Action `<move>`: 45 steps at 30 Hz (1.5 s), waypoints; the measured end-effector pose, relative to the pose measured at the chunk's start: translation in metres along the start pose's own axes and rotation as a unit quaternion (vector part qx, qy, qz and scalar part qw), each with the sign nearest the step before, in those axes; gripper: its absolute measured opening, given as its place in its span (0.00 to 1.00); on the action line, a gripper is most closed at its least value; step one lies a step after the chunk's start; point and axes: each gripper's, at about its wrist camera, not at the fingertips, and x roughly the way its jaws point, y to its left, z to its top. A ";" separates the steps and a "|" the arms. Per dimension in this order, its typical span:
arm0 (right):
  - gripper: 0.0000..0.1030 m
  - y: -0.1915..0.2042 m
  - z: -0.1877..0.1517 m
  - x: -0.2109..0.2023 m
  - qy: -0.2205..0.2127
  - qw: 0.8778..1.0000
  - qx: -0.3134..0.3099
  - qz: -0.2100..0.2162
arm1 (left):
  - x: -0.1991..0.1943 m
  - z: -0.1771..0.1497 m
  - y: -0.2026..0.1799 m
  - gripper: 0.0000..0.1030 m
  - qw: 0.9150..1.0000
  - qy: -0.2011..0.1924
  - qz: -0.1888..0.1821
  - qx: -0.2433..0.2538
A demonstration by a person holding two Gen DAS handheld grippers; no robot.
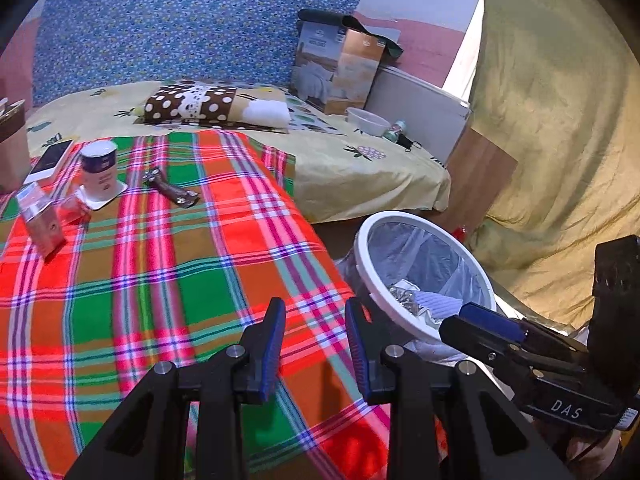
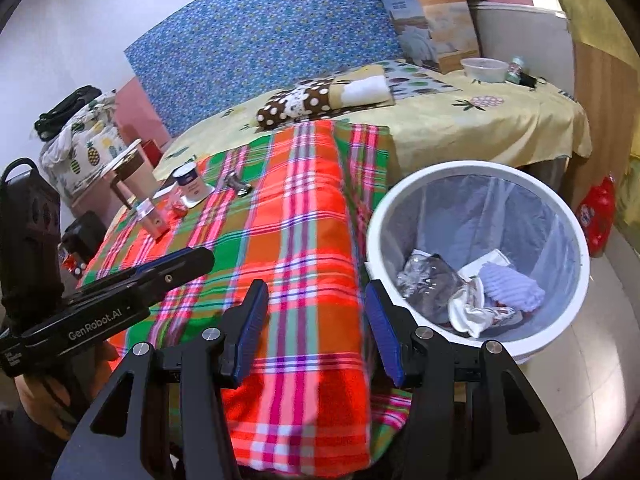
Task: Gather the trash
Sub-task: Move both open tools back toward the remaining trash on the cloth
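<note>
Both of your grippers are empty right now. Your left gripper (image 1: 314, 344) has its jaws spread a little, with only plaid cloth (image 1: 168, 280) showing between the pads. Your right gripper (image 2: 316, 328) stands spread wider over the cloth's near edge, also with nothing between its pads.

Outward from the right gripper, the white bin (image 2: 576, 236) sits just beside it at about two o'clock, on the floor against the cloth's edge. Crumpled wrappers and a pale cloth piece (image 2: 512, 284) already lie inside the bin's liner.

By my reading you are between pickups, so the step in hand is choosing the next piece.

From the left gripper, the likely pieces lie well apart at ten to eleven o'clock. These are a clear packet (image 1: 42, 220), a white cup (image 1: 99, 172) on its coaster, and a dark elongated piece (image 1: 170, 188).

That dark piece lies flat, its long axis running from eleven o'clock down toward four. I cannot tell what it is.

To take it you would need to reach across the cloth, turn the jaws across that axis, and close at its middle.
</note>
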 end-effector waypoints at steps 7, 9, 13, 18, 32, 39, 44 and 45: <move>0.51 0.019 -0.006 0.002 0.009 1.000 -0.005 0.013 | -0.020 -0.012 0.018 0.30 1.000 -0.005 0.011 -0.013; 0.51 0.024 -0.007 0.001 0.009 1.000 -0.008 0.016 | -0.029 -0.017 0.023 0.30 1.000 -0.010 0.015 -0.016; 0.51 0.038 -0.012 -0.001 0.007 0.999 -0.019 0.025 | -0.043 -0.025 0.031 0.30 0.999 -0.016 0.023 -0.021; 0.51 0.056 -0.016 -0.002 0.008 0.998 -0.038 0.044 | -0.063 -0.033 0.040 0.30 0.998 -0.029 0.037 -0.032; 0.51 0.098 -0.015 0.010 0.018 0.995 -0.074 0.065 | -0.101 -0.045 0.078 0.30 0.994 -0.053 0.078 -0.063; 0.51 0.114 -0.005 0.021 0.022 0.992 -0.096 0.076 | -0.100 -0.036 0.107 0.30 0.990 -0.052 0.102 -0.080; 0.51 0.121 0.006 0.031 0.019 0.989 -0.117 0.083 | -0.094 -0.026 0.122 0.30 0.988 -0.049 0.119 -0.087; 0.51 0.121 0.009 0.033 0.019 0.989 -0.120 0.085 | -0.092 -0.023 0.126 0.30 0.987 -0.049 0.122 -0.090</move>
